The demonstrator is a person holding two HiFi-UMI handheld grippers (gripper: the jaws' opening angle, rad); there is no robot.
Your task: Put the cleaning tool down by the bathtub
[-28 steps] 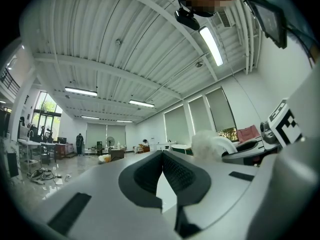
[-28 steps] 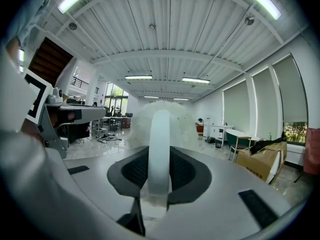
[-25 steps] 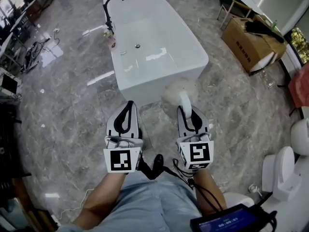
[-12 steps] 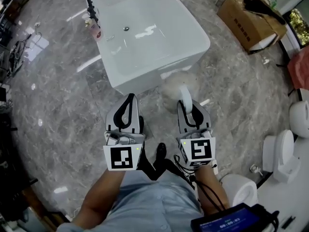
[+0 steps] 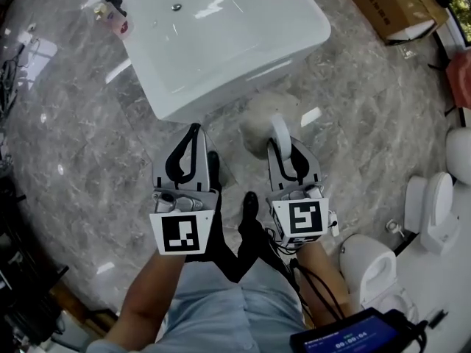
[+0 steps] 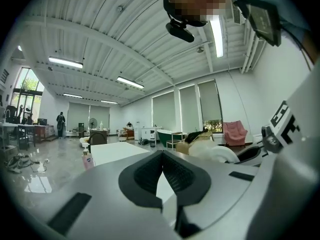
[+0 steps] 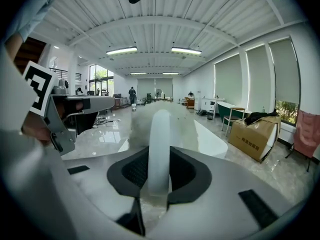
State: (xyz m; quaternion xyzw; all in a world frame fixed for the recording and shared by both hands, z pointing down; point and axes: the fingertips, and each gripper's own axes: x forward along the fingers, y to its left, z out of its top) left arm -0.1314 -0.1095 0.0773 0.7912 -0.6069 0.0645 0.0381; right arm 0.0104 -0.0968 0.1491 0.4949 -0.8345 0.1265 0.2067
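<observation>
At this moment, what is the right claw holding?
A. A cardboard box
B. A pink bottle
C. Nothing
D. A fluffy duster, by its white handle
D: in the right gripper view the right claw is shut on the duster, its white handle between the pads and its fluffy head beyond.

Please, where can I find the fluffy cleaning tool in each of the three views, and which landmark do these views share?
Head view: the cleaning tool is near the centre, held by the right gripper, just below the bathtub.
Left gripper view: right of centre.
Right gripper view: at the centre, handle between the jaws.
Shared landmark: the white bathtub.
</observation>
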